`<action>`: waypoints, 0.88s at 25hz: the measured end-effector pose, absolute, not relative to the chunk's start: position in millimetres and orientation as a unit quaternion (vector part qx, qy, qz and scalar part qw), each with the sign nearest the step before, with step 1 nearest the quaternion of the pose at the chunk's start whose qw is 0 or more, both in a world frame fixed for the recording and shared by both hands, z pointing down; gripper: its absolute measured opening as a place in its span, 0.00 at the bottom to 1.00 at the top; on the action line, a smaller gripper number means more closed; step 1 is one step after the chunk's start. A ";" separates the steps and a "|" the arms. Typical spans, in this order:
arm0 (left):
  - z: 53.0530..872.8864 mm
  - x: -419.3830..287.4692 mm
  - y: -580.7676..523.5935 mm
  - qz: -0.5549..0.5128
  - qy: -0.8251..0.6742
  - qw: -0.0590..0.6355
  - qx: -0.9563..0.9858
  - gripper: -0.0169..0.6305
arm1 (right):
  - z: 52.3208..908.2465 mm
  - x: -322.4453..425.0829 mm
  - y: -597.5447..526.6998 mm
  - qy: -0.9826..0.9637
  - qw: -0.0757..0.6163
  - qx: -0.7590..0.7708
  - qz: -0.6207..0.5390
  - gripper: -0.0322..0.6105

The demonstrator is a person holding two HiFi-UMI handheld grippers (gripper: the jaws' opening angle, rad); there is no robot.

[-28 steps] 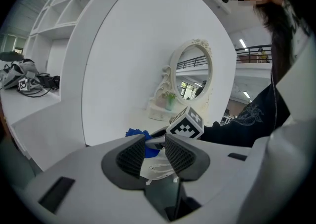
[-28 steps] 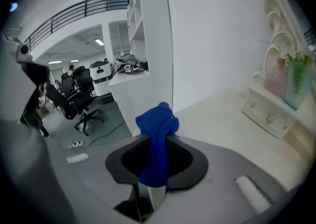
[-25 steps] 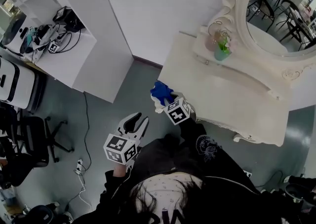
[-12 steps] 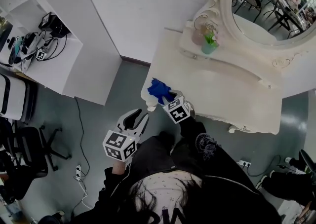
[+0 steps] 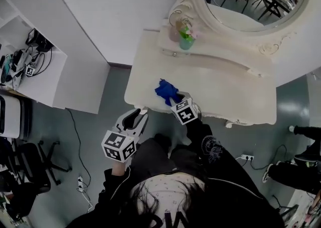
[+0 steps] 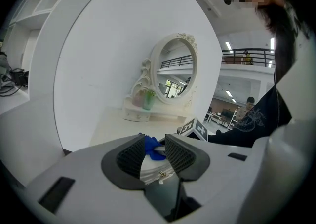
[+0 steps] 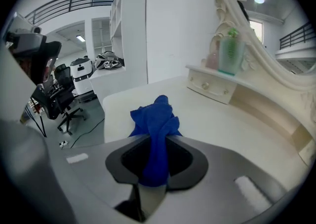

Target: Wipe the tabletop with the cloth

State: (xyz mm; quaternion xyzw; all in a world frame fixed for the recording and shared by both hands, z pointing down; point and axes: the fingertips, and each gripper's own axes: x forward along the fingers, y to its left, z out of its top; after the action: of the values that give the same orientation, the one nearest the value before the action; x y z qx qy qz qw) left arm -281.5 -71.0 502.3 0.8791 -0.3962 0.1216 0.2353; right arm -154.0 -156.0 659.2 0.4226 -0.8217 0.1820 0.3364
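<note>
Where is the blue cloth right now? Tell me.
In the head view, the blue cloth is clamped in the right tongs, at the near left part of the cream dressing table.

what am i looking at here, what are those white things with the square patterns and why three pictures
No robot here: a person holds a two-jaw gripper in each hand; the marker cubes are parts of them. The top-down picture comes from a camera on the person's head. The other two come from cameras riding on each gripper, looking along its jaws. The right gripper is shut on a blue cloth, bunched over the near-left part of a cream dressing table. The left gripper is open and empty, by the table's front edge. At the back stand a round mirror and a green cup.
</note>
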 end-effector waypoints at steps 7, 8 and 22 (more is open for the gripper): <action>502.7 -194.4 -63.5 0.137 -0.351 0.227 0.898 0.22 | 660.5 -38.7 -137.7 -0.790 0.320 0.480 0.208 0.18; 502.2 -180.7 -62.1 0.140 -0.343 0.225 0.901 0.22 | 662.1 -21.0 -133.5 -0.783 0.319 0.489 0.214 0.18; 495.3 -18.0 -32.0 0.163 -0.274 0.204 0.926 0.22 | 663.3 208.6 -73.0 -0.710 0.294 0.590 0.247 0.18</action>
State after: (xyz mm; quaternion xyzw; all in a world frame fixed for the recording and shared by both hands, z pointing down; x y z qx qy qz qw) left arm -18.0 -32.0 495.3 0.9255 -0.2745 0.1630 0.2038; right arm 208.6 -73.0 663.3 0.5905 -0.7096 0.2472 0.2943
